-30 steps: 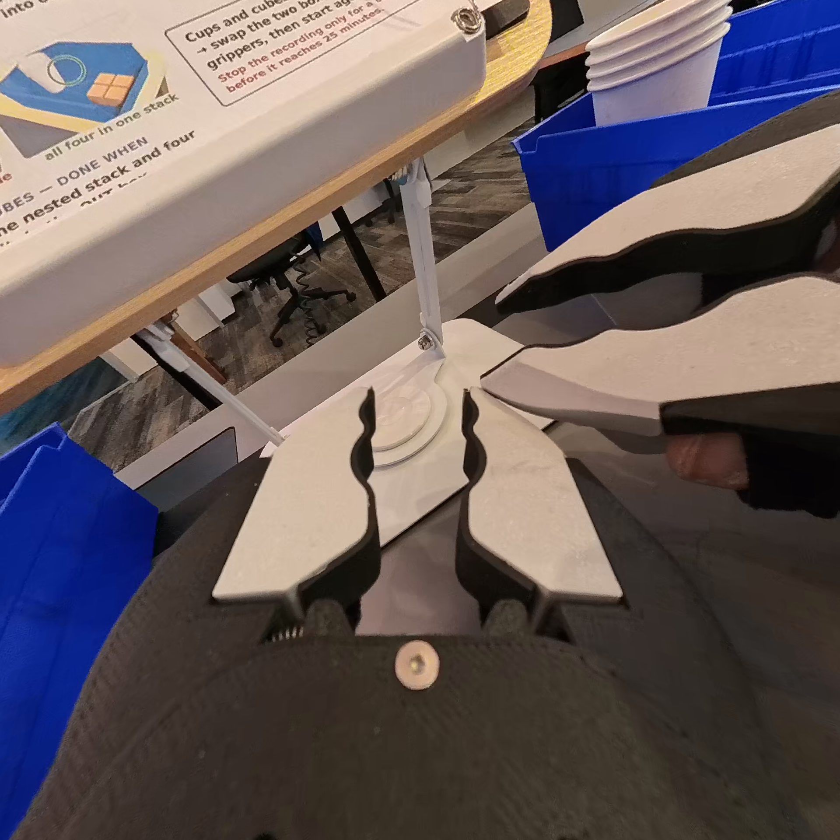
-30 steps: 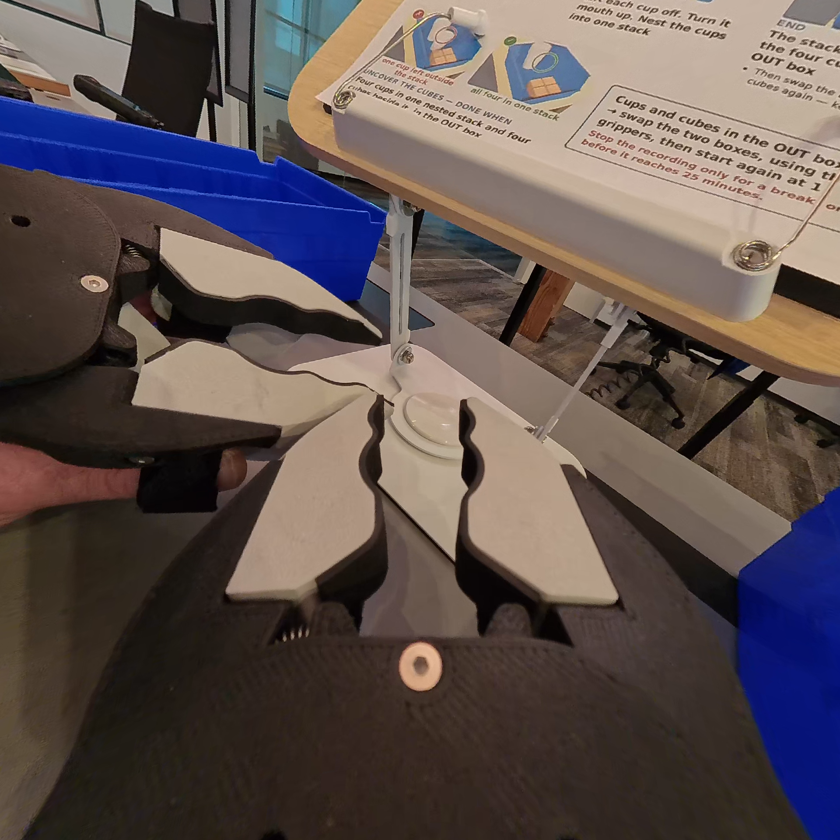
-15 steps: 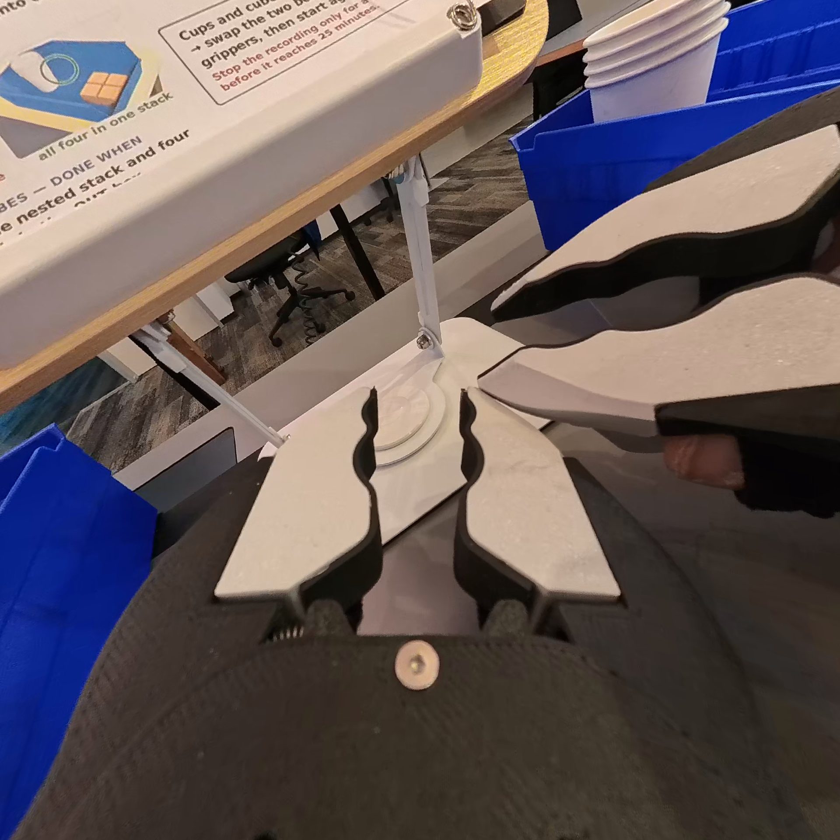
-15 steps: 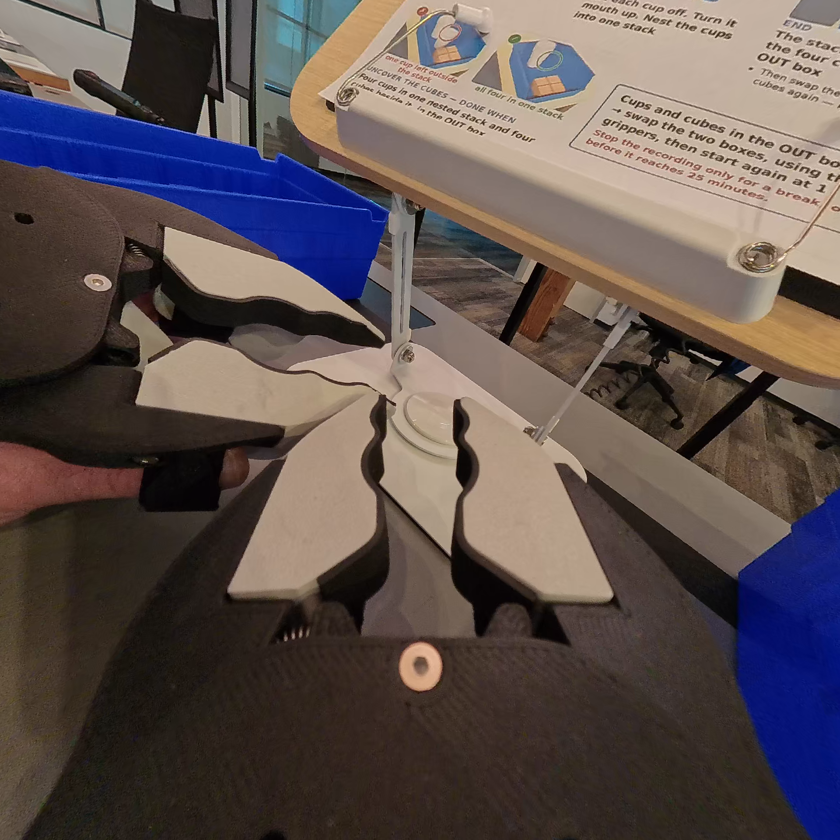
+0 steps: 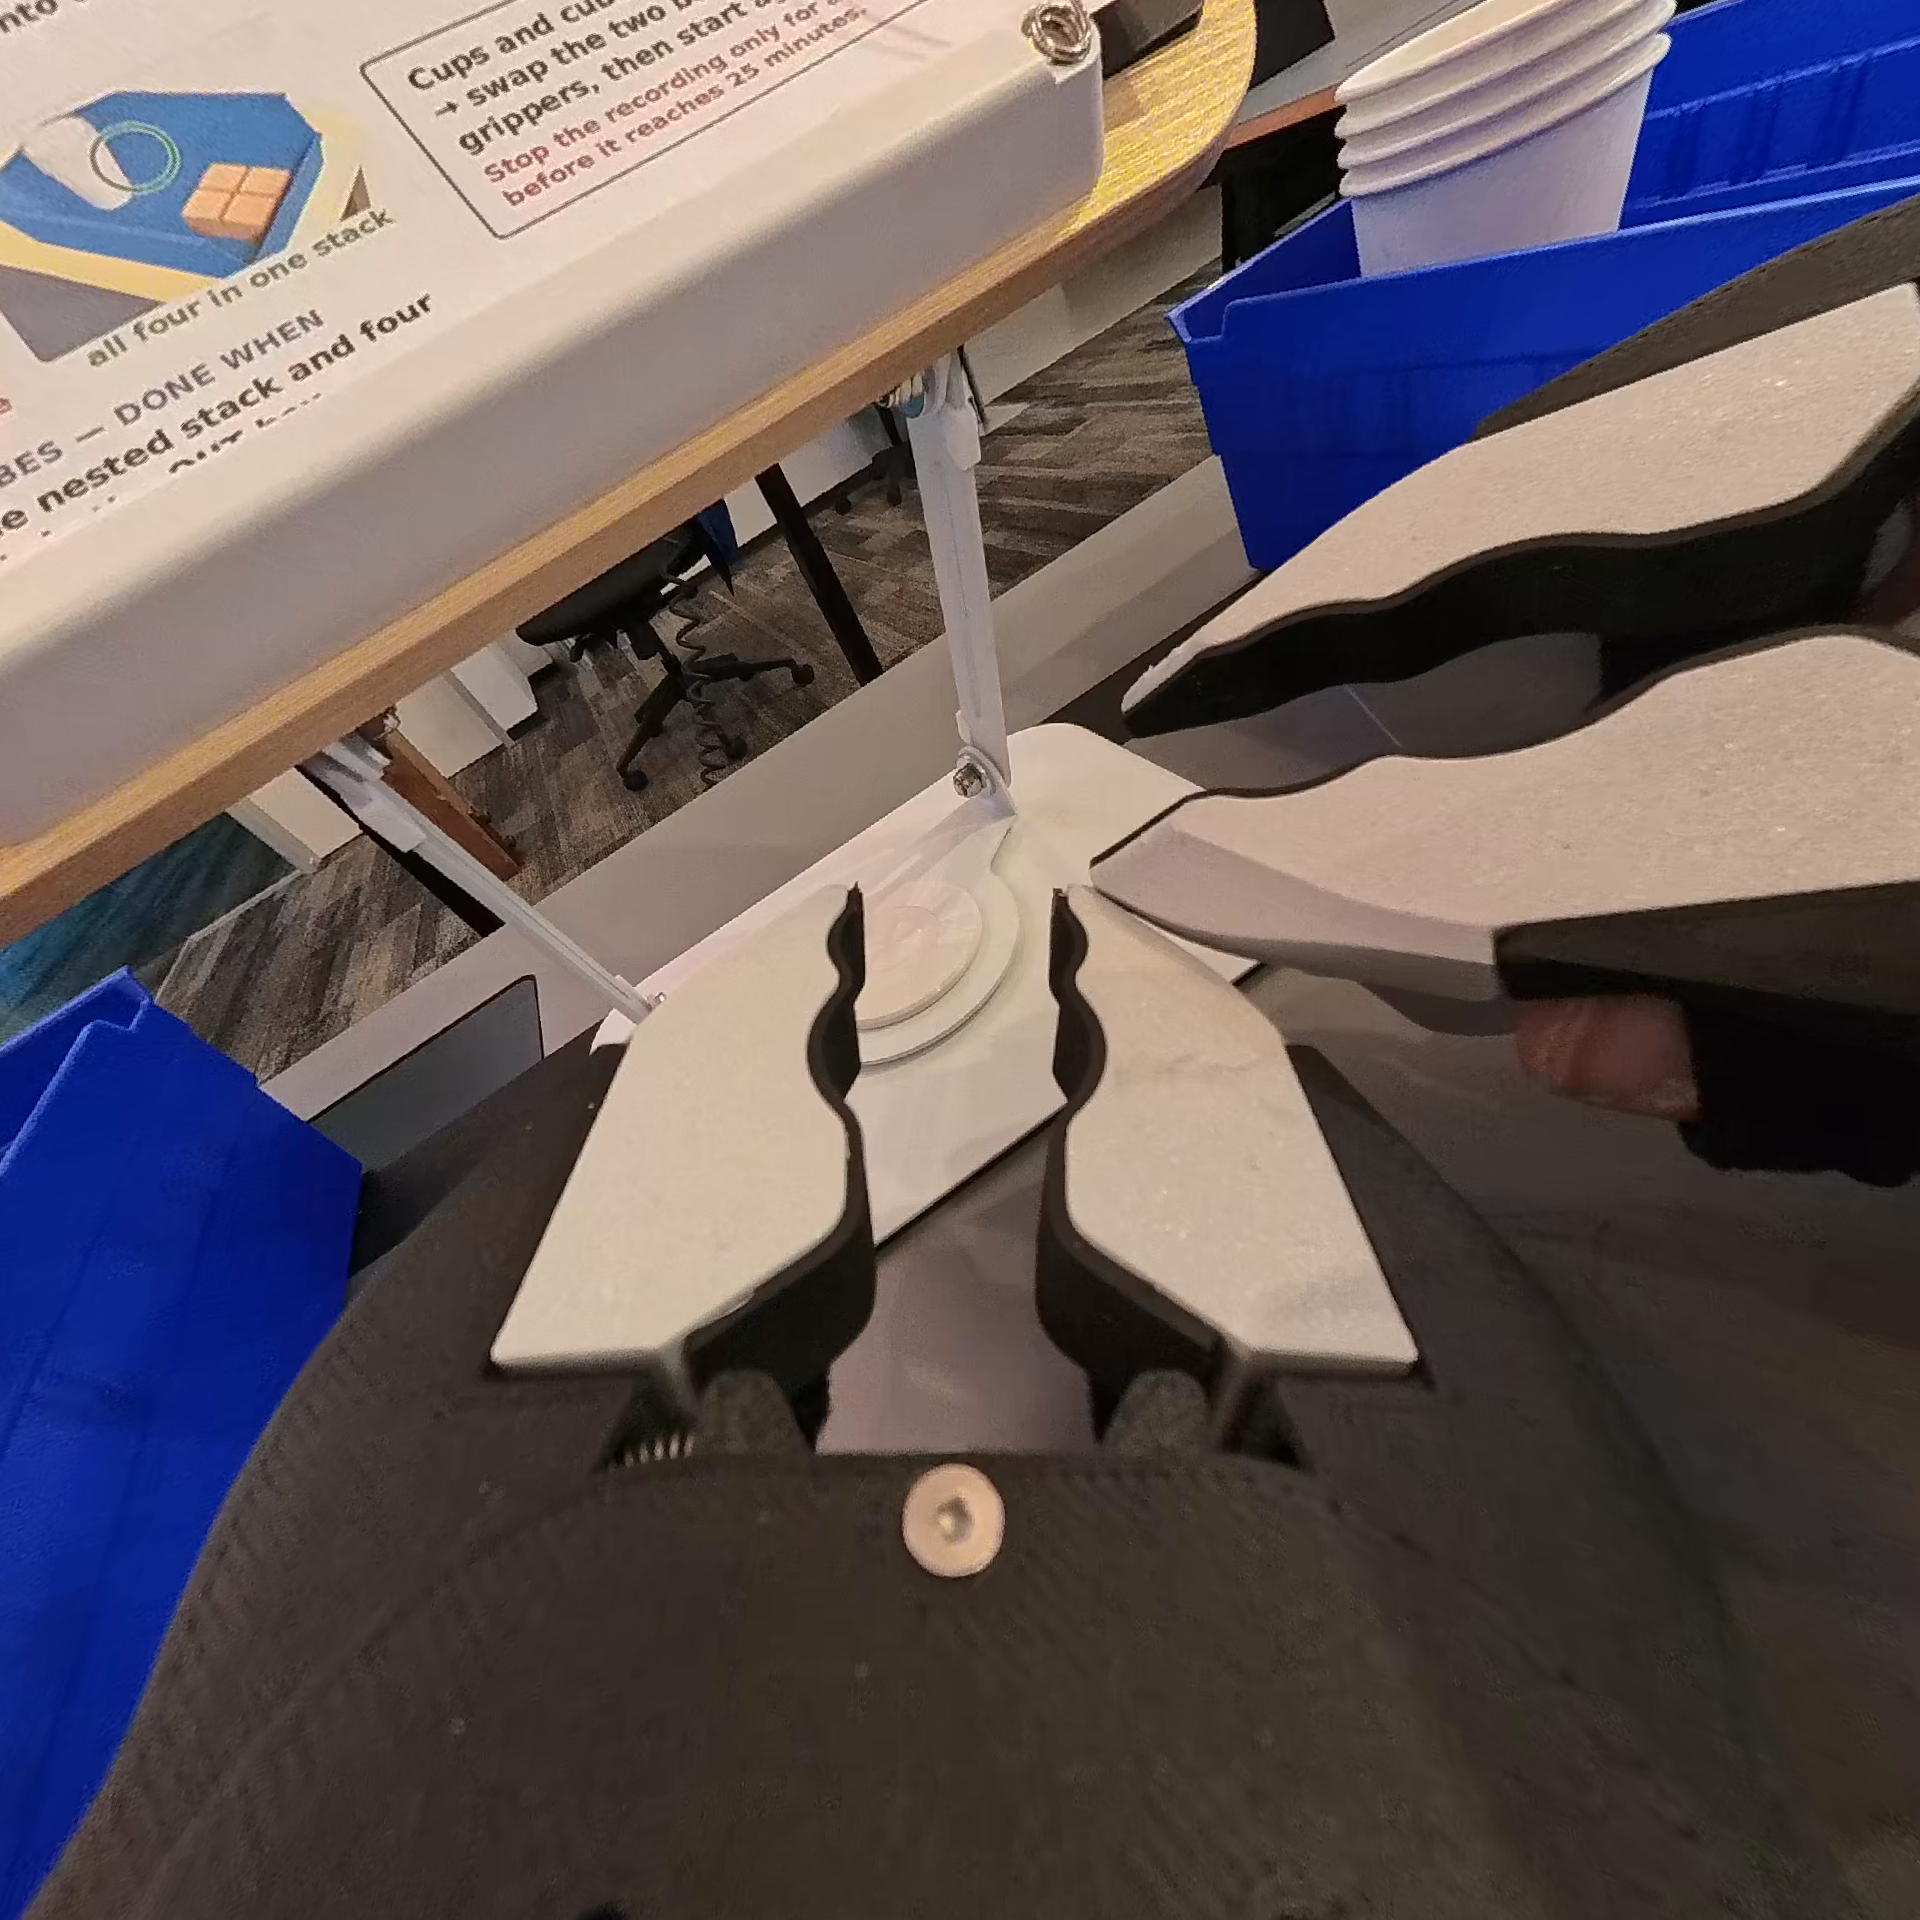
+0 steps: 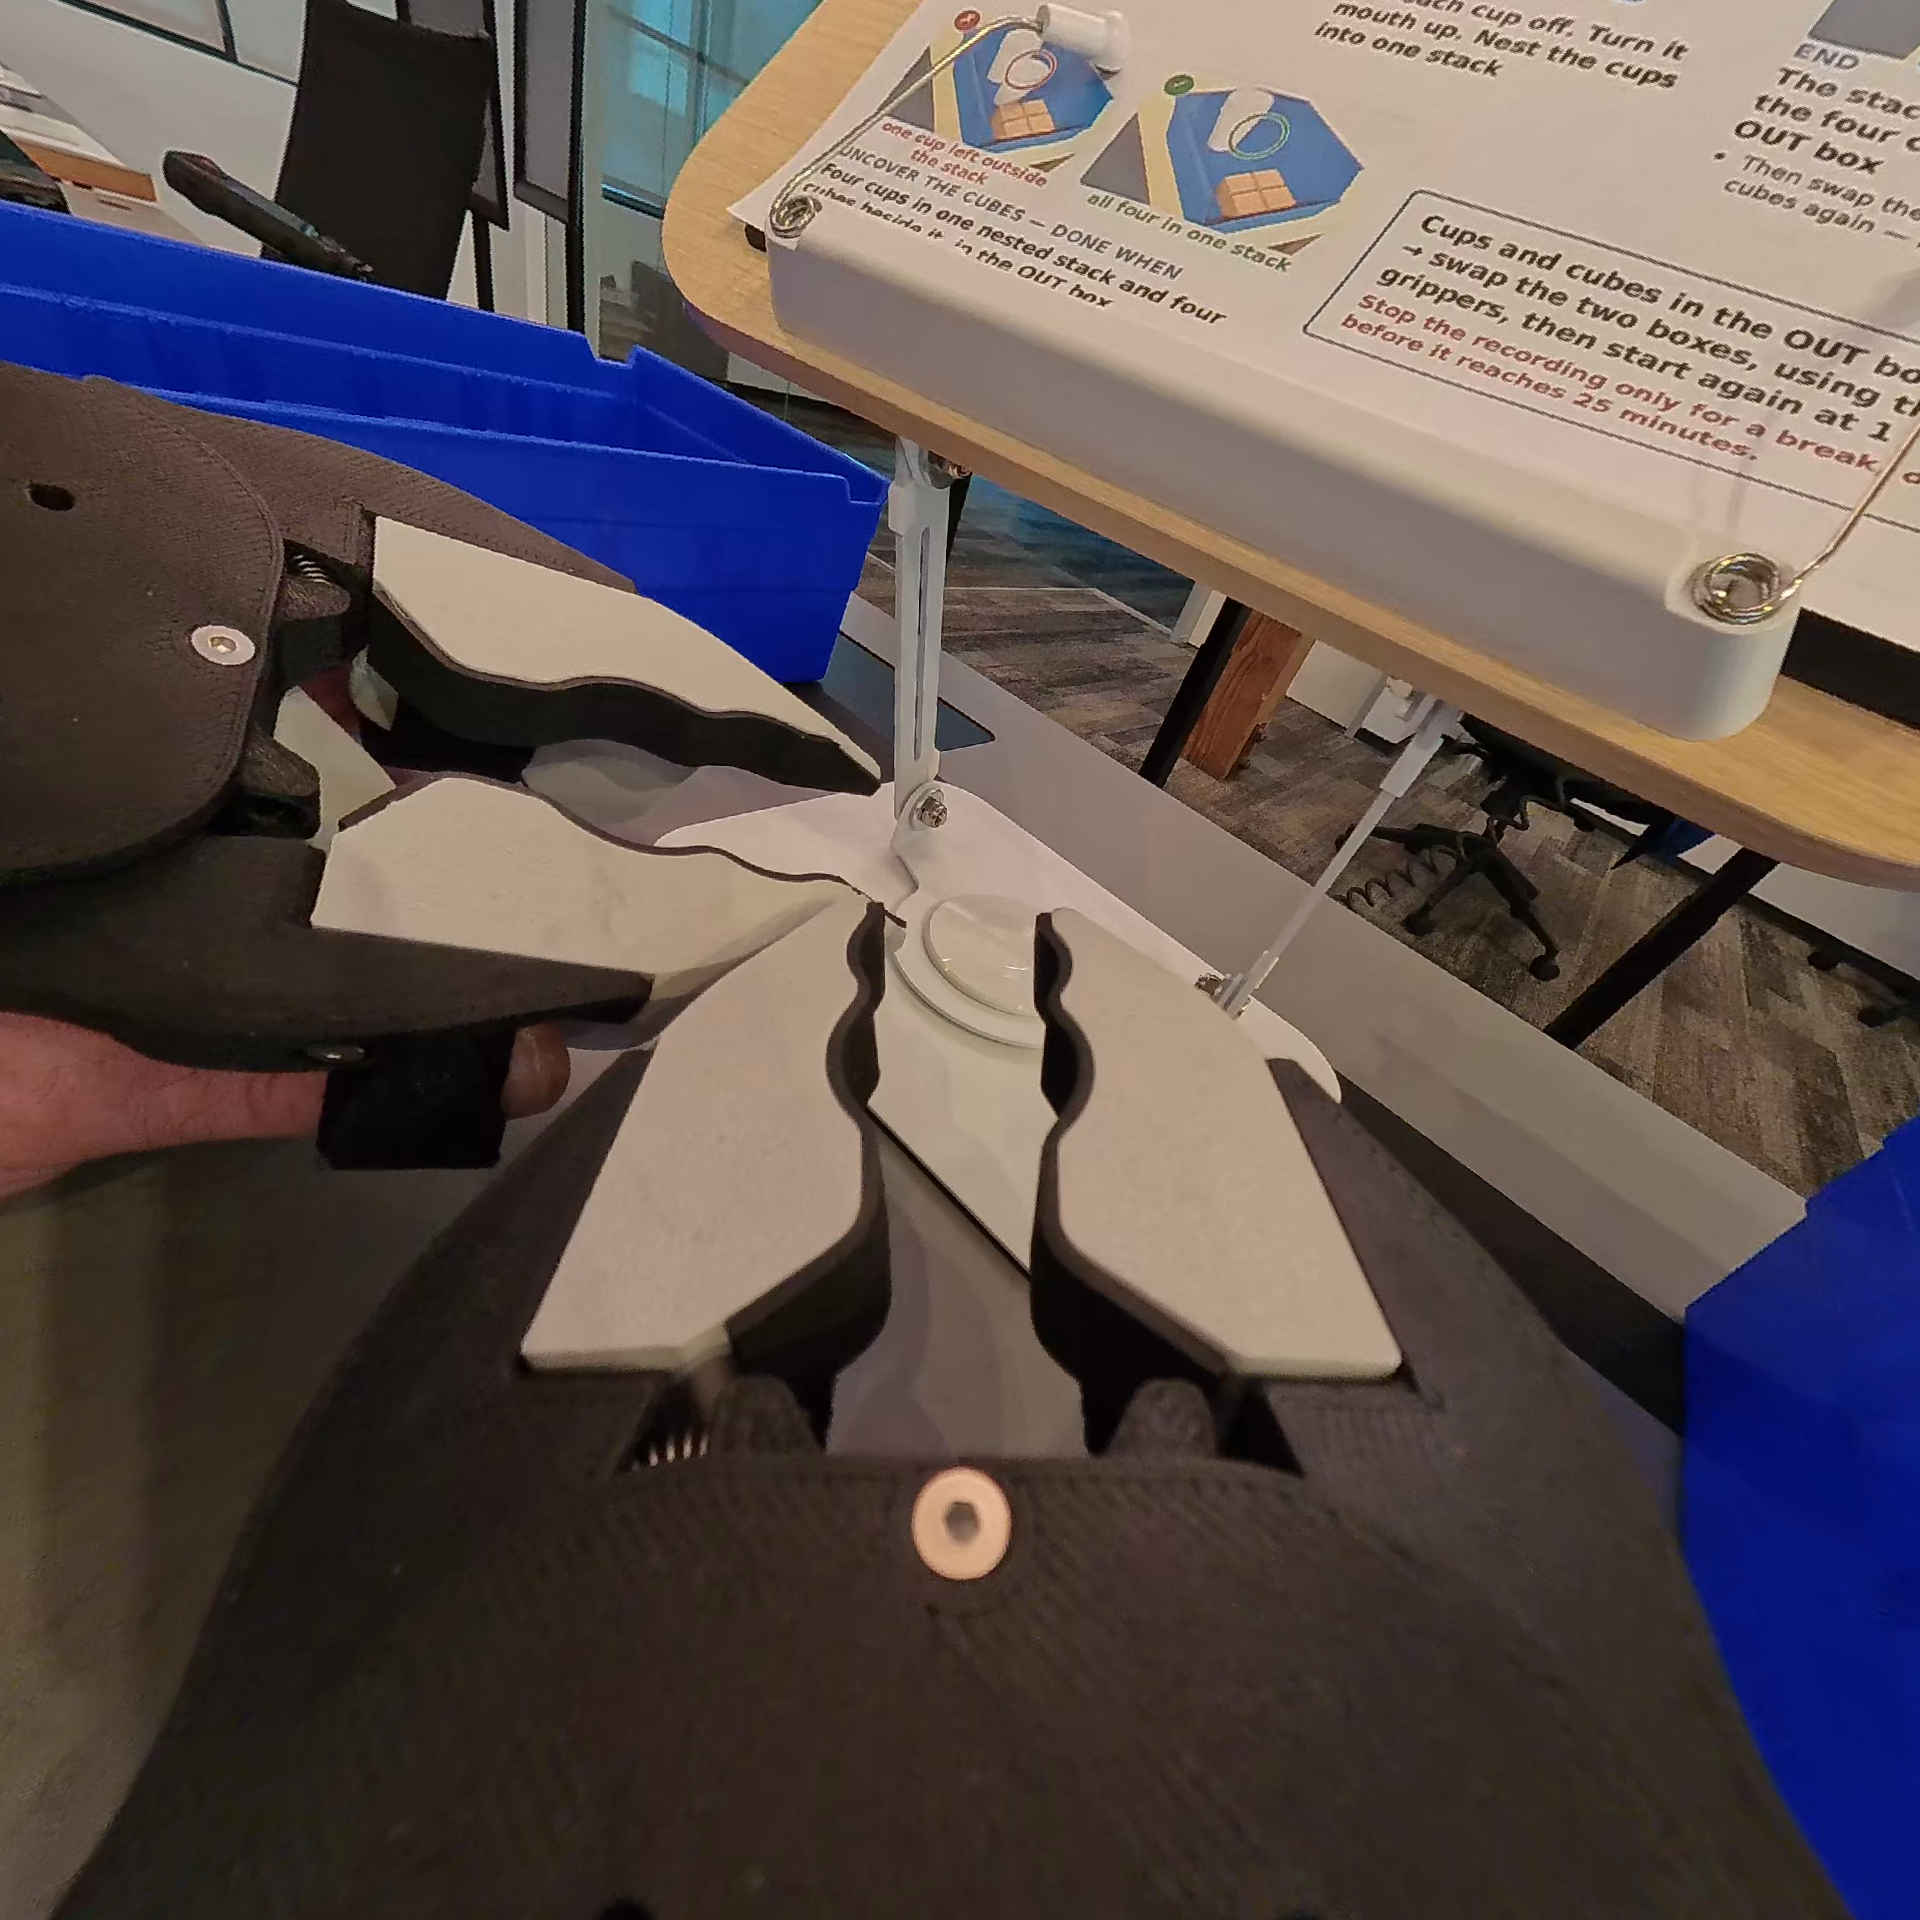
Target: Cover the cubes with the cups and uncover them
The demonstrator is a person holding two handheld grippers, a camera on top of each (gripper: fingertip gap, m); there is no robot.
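Observation:
A nested stack of white paper cups [image 5: 1496, 135] stands in a blue bin [image 5: 1351, 416] at the top right of the left wrist view. No cubes are in view. My left gripper [image 5: 956, 914] is open and empty, its tips over the white round disc [image 5: 925, 966] on a stand base. My right gripper [image 6: 961, 935] is also open and empty, pointing at the same disc [image 6: 977, 961]. The two grippers meet at an angle with their tips nearly touching. The right gripper shows in the left wrist view [image 5: 1112, 784], and the left gripper in the right wrist view [image 6: 864, 831].
A tilted instruction board [image 5: 520, 260] on a white stand [image 5: 961, 582] hangs just above the gripper tips. Blue bins sit at the left [image 6: 520, 447] and right [image 6: 1808, 1351] of the right wrist view. Office chairs and floor lie beyond the table edge.
The right gripper's fingers have closed slightly. Both grippers otherwise stay almost still over the stand base.

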